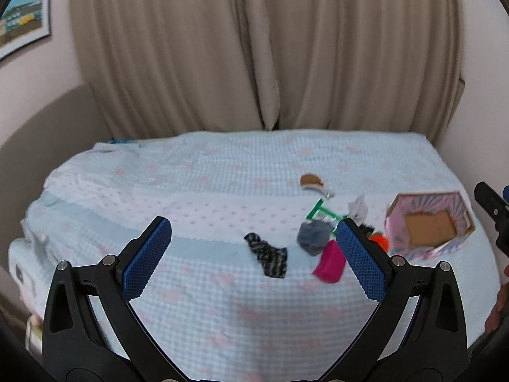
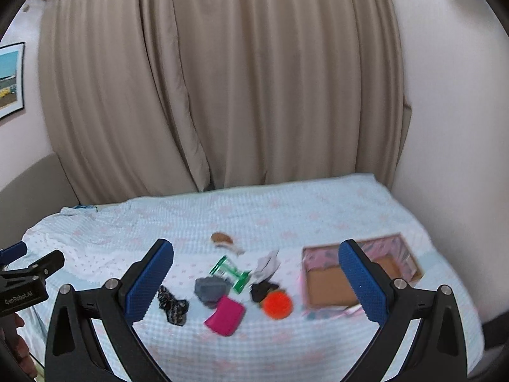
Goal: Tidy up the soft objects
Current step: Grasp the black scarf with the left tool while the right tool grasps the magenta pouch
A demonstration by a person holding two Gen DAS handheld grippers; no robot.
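Small soft things lie scattered on a light blue bedspread (image 1: 206, 191): a black-and-white patterned cloth (image 1: 268, 256) (image 2: 173, 306), a grey cloth (image 1: 313, 237) (image 2: 211, 289), a magenta piece (image 1: 330, 262) (image 2: 226, 315), an orange ball (image 2: 276, 304) (image 1: 380, 241), a black piece (image 2: 262, 289), a white cloth (image 1: 358, 207) (image 2: 268, 264), a green-and-white packet (image 1: 321, 211) (image 2: 230, 272) and a brown-and-white item (image 1: 313, 182) (image 2: 224, 240). An open pink box (image 1: 429, 222) (image 2: 331, 283) stands to their right. My left gripper (image 1: 254, 251) and right gripper (image 2: 256, 278) are open and empty, held above the bed's near side.
Beige curtains (image 1: 254, 47) hang behind the bed. A pale wall (image 2: 451, 127) closes the right side. A framed picture (image 1: 24, 12) hangs on the left wall. The bed's front edge lies below both grippers.
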